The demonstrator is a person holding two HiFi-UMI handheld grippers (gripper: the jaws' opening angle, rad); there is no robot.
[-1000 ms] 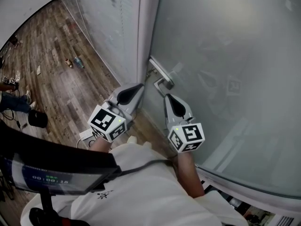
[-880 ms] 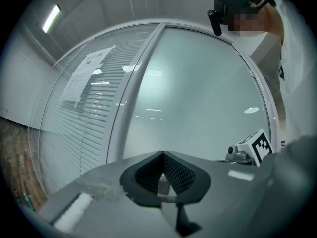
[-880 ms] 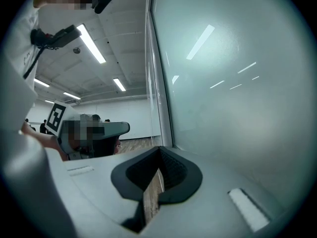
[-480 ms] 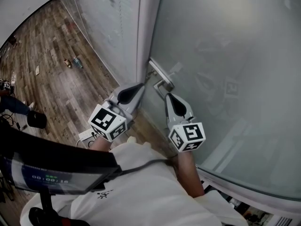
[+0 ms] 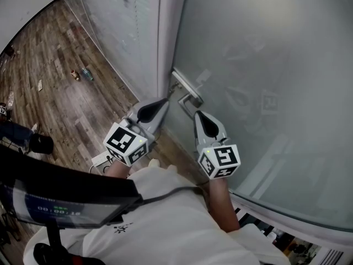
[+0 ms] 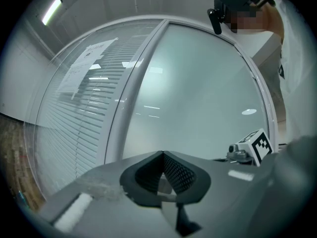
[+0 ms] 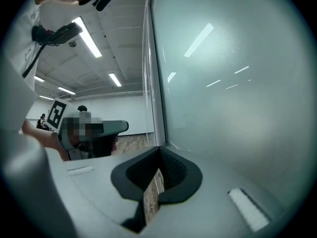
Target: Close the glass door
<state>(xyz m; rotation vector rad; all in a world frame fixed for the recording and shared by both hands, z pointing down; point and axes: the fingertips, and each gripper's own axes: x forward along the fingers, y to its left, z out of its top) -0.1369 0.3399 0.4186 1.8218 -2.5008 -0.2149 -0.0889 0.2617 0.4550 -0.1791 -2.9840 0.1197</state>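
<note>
The frosted glass door [image 5: 265,65] fills the right of the head view, with a metal lever handle [image 5: 185,88] at its left edge beside the white frame post [image 5: 168,32]. My left gripper [image 5: 161,101] points at the post just below and left of the handle, jaws together with nothing in them. My right gripper [image 5: 196,114] is shut and empty, its tips just under the handle's lever; I cannot tell if they touch. In the left gripper view, the left gripper [image 6: 162,153] faces the door [image 6: 198,98]. The right gripper [image 7: 159,148] sits close along the glass [image 7: 233,83].
A glass panel with blinds [image 5: 132,15] stands left of the post. Wooden floor [image 5: 66,104] spreads to the left, with small items [image 5: 79,74], a dark object [image 5: 41,143] and a white box [image 5: 100,159] on it. A dark screen [image 5: 60,206] hangs at my chest.
Both grippers keep their places by the handle. The floor and handle have slid slightly left in the head view. The dark trouser leg at the left edge has dropped lower.
</note>
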